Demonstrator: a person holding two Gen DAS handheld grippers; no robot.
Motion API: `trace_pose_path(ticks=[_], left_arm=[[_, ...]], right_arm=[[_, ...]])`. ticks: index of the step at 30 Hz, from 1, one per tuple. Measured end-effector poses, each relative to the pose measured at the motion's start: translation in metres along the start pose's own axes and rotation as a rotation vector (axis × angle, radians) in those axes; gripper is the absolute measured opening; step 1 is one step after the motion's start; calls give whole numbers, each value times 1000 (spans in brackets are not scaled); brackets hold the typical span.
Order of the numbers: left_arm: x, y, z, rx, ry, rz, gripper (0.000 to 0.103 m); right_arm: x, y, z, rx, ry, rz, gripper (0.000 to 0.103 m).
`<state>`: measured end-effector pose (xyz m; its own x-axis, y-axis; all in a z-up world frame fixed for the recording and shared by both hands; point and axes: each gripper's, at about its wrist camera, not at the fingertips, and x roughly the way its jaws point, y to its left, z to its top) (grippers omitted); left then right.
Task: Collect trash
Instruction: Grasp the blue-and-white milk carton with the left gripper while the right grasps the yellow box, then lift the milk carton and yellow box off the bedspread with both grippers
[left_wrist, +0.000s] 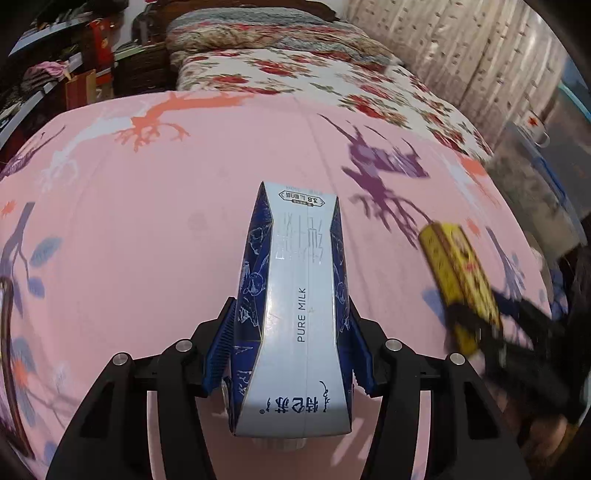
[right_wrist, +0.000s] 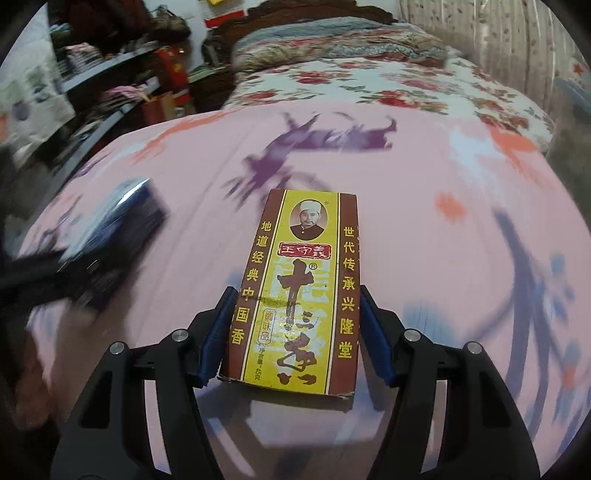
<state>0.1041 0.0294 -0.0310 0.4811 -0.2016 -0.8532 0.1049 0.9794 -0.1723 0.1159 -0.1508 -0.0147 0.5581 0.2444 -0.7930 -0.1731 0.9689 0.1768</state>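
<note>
Left wrist: left gripper (left_wrist: 291, 354) clamped on milk carton (left_wrist: 295, 306). Right gripper (right_wrist: 297, 332) apparently pinching spice box (right_wrist: 299, 291); contact unclear. Pickup step; next, carry to bin.

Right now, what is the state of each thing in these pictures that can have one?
milk carton: squeezed and dented between the left gripper's jaws, off the sheet.
yellow seasoning box: closed, worn at one corner, held between the right gripper's jaws.
pink bedsheet: spread flat.
mug: upright, far right.
</note>
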Motion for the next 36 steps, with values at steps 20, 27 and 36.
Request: trace_pose_path(ticks=[20,27,36], left_arm=[[-17,-29,-31,89,-43,137,75],[-10,-29,-34,104,-29,153,78],[-2,-24,-36,91,-12,150,88]], right_arm=[[-40,-3,-62,44,-54,-69,92],[-40,-7,-62,79,-57,-57,93],[-39,-11,-61,109,-54,-69,99]])
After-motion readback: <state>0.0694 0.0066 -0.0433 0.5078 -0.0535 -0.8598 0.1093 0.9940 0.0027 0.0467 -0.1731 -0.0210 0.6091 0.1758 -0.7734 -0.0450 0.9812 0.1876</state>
